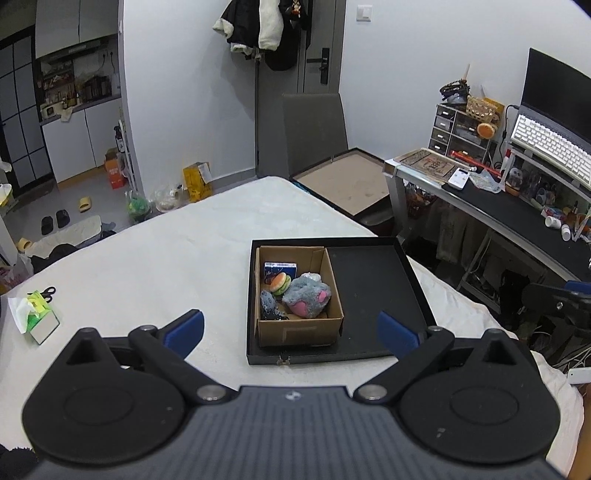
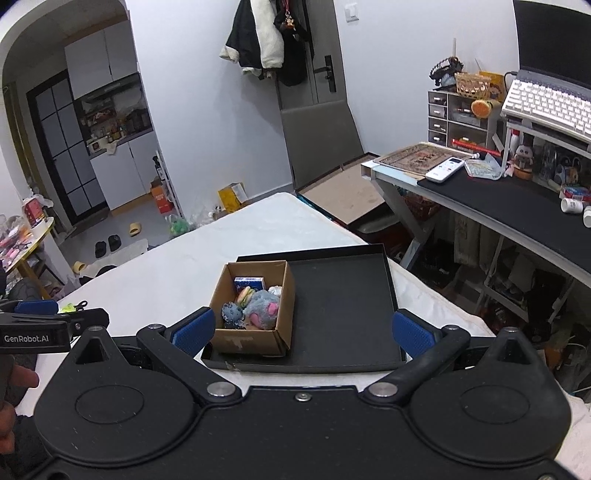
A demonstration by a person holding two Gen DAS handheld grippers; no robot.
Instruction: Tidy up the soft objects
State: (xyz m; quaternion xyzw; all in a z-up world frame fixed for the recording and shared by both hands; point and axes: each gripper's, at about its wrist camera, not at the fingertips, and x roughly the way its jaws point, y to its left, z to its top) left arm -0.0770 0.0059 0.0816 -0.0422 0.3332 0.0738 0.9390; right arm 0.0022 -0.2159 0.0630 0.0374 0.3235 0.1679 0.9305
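- The left gripper (image 1: 290, 330) is seen spread wide and empty, its blue pads (image 1: 184, 330) held above the white mattress (image 1: 166, 258).
- The right gripper (image 2: 303, 332) is likewise held wide apart, with nothing pinched between its pads (image 2: 194, 328).
- Only in the left wrist view is a tissue pack (image 1: 37, 317) shown, with scissors (image 1: 47, 291) just behind it, near the mattress's left edge.
- Only in the right wrist view is a white remote (image 2: 445, 169) made out clearly on the desk (image 2: 517, 214), while a thumb (image 2: 24, 378) is caught at the left border.
- The soft things are found inside the cardboard box (image 1: 299, 328): a grey and pink plush (image 1: 308, 299), a burger toy (image 1: 280, 283), a small dark blue plush (image 1: 267, 301) and a blue packet (image 1: 279, 269) at the back.
- The box is set in the left part of a black tray (image 1: 369, 288), whose right half lies bare.
- Beyond the mattress, coats (image 1: 255, 26) are hung by a grey door (image 1: 321, 48), and slippers (image 1: 55, 219) are left on the floor.
- A keyboard (image 1: 550, 147) is raised above the cluttered desk; nothing is placed between the grippers and the box.
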